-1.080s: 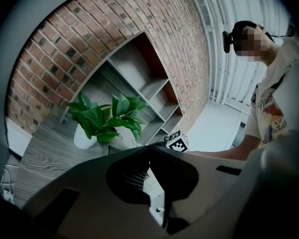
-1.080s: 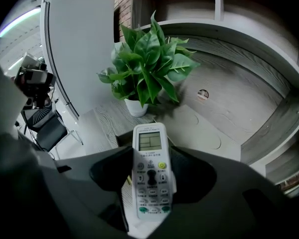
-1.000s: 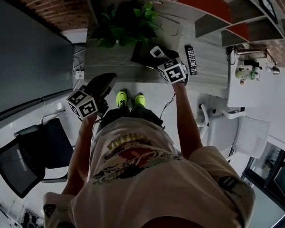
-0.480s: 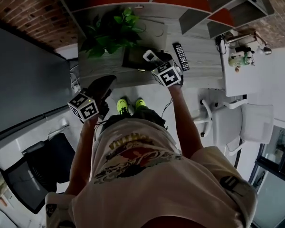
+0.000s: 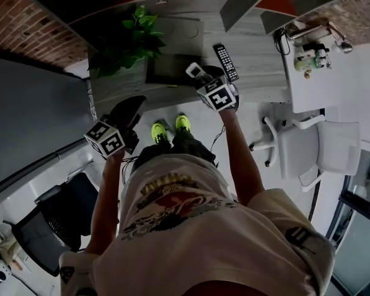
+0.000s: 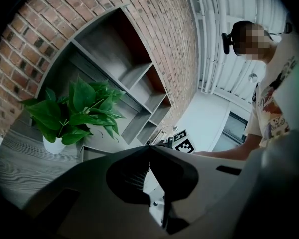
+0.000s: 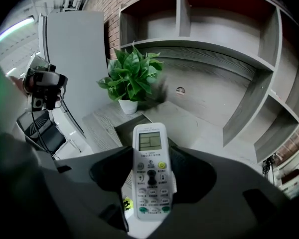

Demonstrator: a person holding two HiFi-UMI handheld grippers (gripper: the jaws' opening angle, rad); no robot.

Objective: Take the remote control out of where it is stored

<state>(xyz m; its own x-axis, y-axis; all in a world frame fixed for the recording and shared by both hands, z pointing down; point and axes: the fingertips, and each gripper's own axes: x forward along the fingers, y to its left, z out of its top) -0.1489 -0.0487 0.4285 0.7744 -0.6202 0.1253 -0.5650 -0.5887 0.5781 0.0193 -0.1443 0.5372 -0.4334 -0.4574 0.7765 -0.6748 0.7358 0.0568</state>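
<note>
A white remote control (image 7: pixel 150 171) with a small screen and several buttons stands upright between the jaws of my right gripper (image 7: pixel 150 156), which is shut on its sides. In the head view the right gripper (image 5: pixel 205 80) hangs over the front edge of the grey desk (image 5: pixel 259 54), and the remote's (image 5: pixel 195 71) top sticks out past it. A dark flat tray (image 5: pixel 171 68) lies on the desk just left of it. My left gripper (image 5: pixel 127 112) is off the desk's front left corner. Its jaws (image 6: pixel 148 149) meet at the tips with nothing between them.
A black remote (image 5: pixel 225 61) lies on the desk to the right of my right gripper. A potted green plant (image 5: pixel 126 39) stands at the desk's left. Open shelves (image 7: pixel 224 59) rise behind. A white chair (image 5: pixel 324 156) is at the right and a black chair (image 5: pixel 46 227) at the lower left.
Both grippers have drawn back a little from the desk toward the person. The white remote has stayed in the right jaws. The left jaws have stayed shut.
</note>
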